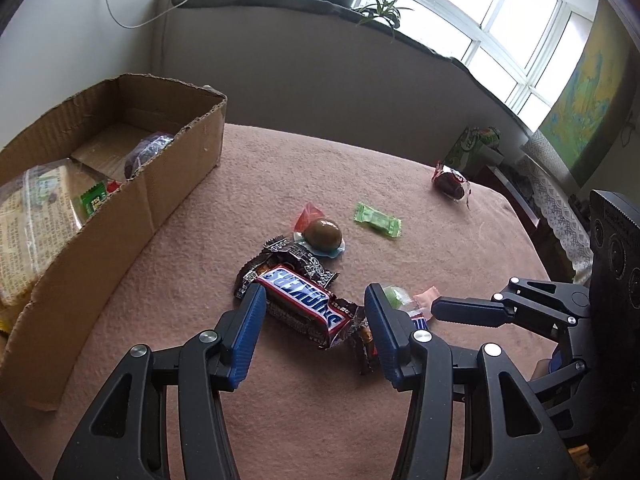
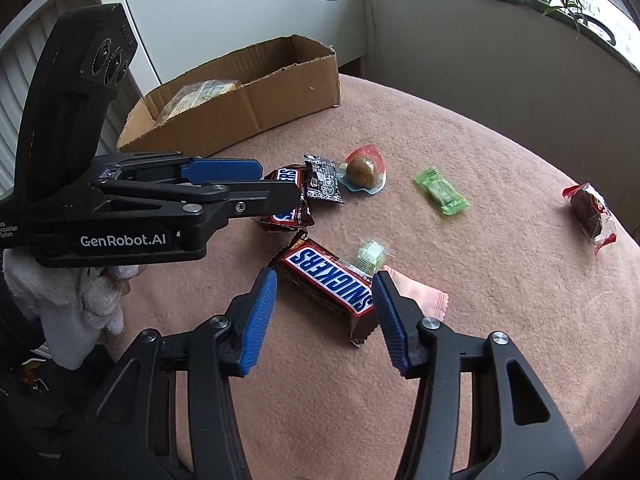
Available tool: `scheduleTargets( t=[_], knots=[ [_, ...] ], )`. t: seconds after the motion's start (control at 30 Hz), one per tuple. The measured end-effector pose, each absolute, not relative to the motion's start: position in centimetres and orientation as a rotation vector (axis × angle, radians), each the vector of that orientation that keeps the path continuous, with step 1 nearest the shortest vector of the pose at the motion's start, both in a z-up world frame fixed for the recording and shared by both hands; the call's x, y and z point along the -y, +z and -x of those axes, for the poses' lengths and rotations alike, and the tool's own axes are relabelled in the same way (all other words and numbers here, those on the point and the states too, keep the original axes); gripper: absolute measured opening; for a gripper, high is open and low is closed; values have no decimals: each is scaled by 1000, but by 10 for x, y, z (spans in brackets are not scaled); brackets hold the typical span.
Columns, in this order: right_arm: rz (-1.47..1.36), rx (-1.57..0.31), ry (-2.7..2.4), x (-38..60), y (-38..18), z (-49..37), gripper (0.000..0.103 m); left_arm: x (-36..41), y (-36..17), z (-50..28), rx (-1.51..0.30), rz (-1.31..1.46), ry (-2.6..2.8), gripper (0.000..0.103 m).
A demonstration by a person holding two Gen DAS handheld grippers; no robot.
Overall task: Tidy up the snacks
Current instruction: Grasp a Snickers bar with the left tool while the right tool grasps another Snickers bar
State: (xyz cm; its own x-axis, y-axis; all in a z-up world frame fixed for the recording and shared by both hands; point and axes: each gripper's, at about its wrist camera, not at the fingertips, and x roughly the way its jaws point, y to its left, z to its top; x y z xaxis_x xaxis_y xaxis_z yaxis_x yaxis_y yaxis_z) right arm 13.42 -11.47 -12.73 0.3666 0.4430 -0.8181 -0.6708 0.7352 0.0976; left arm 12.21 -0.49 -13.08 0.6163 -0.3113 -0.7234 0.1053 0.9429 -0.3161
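Both grippers are spread wide and hold nothing: the left gripper [image 1: 315, 300] straddles one Snickers bar [image 1: 303, 301], the right gripper [image 2: 325, 288] another Snickers [image 2: 329, 279]. Farther out, the green candy [image 1: 377, 219] and red-wrapped snack [image 1: 451, 181] remain loose. The cardboard box [image 1: 120, 216] already contains several packets; sorting appears partly complete.

"SNICKERS" on bars [image 2: 328, 280] ("GenRobot.AI", left gripper [image 2: 280, 184])

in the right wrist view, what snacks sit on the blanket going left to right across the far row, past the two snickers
black-and-white wrapped candy → brown ball in clear blue-edged wrapper → green wrapped candy → dark snack in clear red-trimmed wrapper
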Motion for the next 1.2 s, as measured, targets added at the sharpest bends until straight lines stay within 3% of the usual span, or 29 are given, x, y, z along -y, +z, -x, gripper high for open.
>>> scheduleTargets(
  t=[0.67, 1.0, 1.2],
  knots=[
    [323, -998, 726, 95, -143, -155, 52, 4, -149, -141, -927, 178, -188, 50],
    [314, -995, 717, 94, -146, -146, 33, 1, -150, -138, -912, 135, -172, 35],
    [280, -995, 686, 100, -146, -139, 30, -2, -149, -131, -909, 125, -175, 31]
  ],
)
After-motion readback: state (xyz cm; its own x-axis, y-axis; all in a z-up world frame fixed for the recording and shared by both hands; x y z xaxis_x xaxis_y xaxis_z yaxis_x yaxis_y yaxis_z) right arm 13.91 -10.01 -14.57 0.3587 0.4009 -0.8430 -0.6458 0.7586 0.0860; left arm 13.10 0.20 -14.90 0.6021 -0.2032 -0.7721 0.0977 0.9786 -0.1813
